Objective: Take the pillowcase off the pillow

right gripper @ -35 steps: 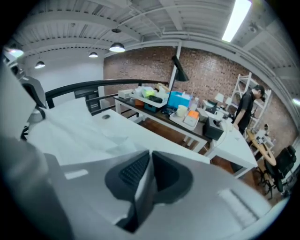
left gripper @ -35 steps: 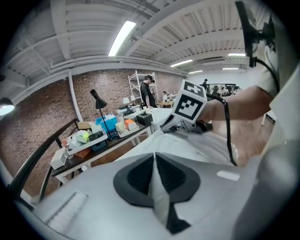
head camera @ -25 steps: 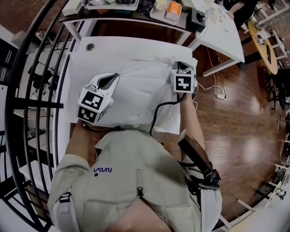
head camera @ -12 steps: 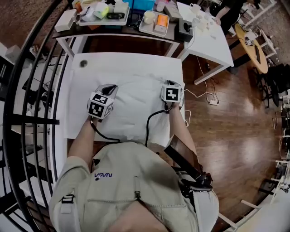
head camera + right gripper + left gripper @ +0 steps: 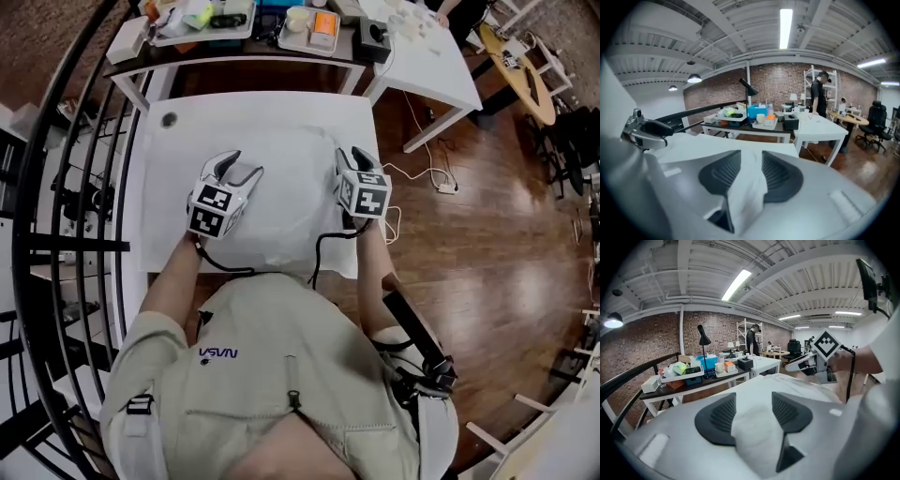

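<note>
Both the left gripper (image 5: 239, 169) and the right gripper (image 5: 347, 157) have just been opening their jaws, leaving the pillowcase (image 5: 291, 187) loose between them, probably for a better grab.

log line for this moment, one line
left tongs: just opening, pillowcase between | right tongs: just opening, pillowcase between | pillowcase lies on table

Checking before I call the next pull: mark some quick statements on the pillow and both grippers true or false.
1. The pillow is on the white table. True.
2. The left gripper has nothing between its jaws. False: white cloth sits between them; they have just been opening.
3. White cloth sits between the jaws of the right gripper. True; these too have just been opening.
4. The pillow stands on end. False: it lies flat.
</note>
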`<state>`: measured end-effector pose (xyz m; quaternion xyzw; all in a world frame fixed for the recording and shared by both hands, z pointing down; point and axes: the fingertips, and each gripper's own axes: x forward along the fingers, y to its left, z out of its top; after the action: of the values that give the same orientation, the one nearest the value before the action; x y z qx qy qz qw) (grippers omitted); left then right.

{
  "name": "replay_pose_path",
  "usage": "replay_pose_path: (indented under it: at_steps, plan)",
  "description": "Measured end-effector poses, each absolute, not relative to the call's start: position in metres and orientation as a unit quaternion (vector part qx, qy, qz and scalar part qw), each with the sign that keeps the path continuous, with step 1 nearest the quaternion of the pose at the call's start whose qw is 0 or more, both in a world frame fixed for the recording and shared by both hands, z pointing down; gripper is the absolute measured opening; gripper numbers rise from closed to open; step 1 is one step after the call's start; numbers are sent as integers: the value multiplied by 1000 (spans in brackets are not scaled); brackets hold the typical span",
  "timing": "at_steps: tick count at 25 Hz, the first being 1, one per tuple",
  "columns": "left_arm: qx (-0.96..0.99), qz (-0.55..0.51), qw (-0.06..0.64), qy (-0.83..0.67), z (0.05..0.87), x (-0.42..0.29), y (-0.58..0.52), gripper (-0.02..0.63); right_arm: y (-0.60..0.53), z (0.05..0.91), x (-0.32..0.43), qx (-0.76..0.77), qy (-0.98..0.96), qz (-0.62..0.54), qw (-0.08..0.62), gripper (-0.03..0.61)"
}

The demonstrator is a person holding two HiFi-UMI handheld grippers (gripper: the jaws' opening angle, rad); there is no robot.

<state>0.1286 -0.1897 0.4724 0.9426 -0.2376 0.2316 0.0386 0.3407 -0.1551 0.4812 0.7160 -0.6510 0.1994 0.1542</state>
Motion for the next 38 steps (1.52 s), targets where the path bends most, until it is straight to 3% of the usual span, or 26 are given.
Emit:
replay_pose_path:
  at_steps: [12, 20, 27, 31, 35, 38]
  plan:
    - [929, 265, 6, -257, 501, 85, -75, 258, -26, 506, 250, 707, -670, 182, 134, 140]
    - [930, 293, 11, -222, 535, 71, -36, 280, 25, 546, 189, 690, -673, 209, 164, 140]
    - [918, 345, -52, -190, 573, 69, -28, 287, 34, 575, 155, 685, -655, 248, 199, 183]
    - [903, 364, -110, -200, 583, 69, -39, 194, 23, 603, 151, 693, -633, 244, 244, 186]
    - [904, 352, -135, -199, 573, 71, -45, 48, 15, 594, 165, 719, -609, 209, 261, 76]
    - [911, 332, -129, -207, 557, 71, -54, 15, 18, 576, 170, 736, -601, 193, 244, 18]
